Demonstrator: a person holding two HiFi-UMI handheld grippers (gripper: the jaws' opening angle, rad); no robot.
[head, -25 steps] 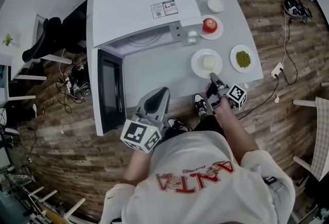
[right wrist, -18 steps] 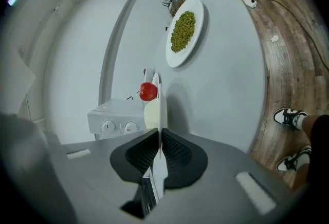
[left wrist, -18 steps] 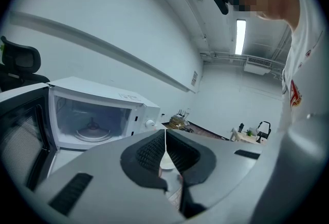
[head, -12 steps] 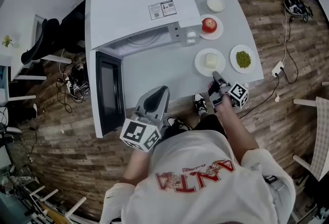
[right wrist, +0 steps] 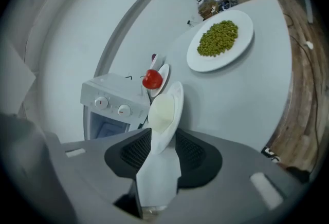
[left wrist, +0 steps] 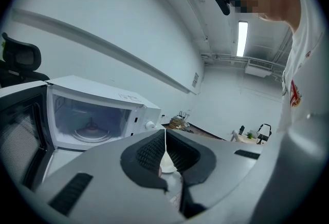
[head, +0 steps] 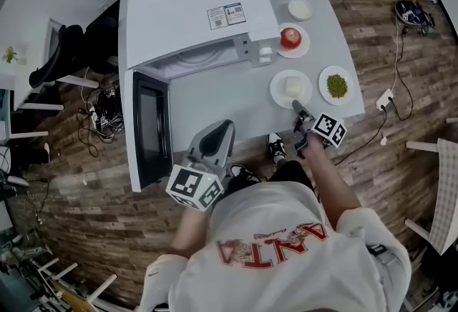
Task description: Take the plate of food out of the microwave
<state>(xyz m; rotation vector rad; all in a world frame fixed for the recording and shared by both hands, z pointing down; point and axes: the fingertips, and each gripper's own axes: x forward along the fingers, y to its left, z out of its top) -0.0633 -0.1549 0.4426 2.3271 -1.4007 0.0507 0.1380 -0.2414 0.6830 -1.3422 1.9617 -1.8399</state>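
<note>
Evidently the task is at its release step. The plate of food [head: 291, 88], carrying a pale block, rests flat on the tabletop [head: 215, 99] in front of the microwave [head: 193, 10] and to the right of its opening, fully outside the cavity. The microwave door [head: 152, 128] hangs open, and the left gripper view shows only the bare turntable [left wrist: 92, 133] inside. The right gripper [head: 299, 109] stands at the near rim of the plate. Its jaws are opening, with the rim between them and the pads apparently no longer pressing on it. The left gripper [head: 218, 140] is held close to the person's body, clear of the tabletop, jaws together on nothing. The next move calls for drawing the right gripper straight back along the tabletop until its jaws clear the rim, without lifting or dragging the plate. The plate of green peas [head: 336, 85] lies just beside, so the withdrawal should stay toward the person.
</note>
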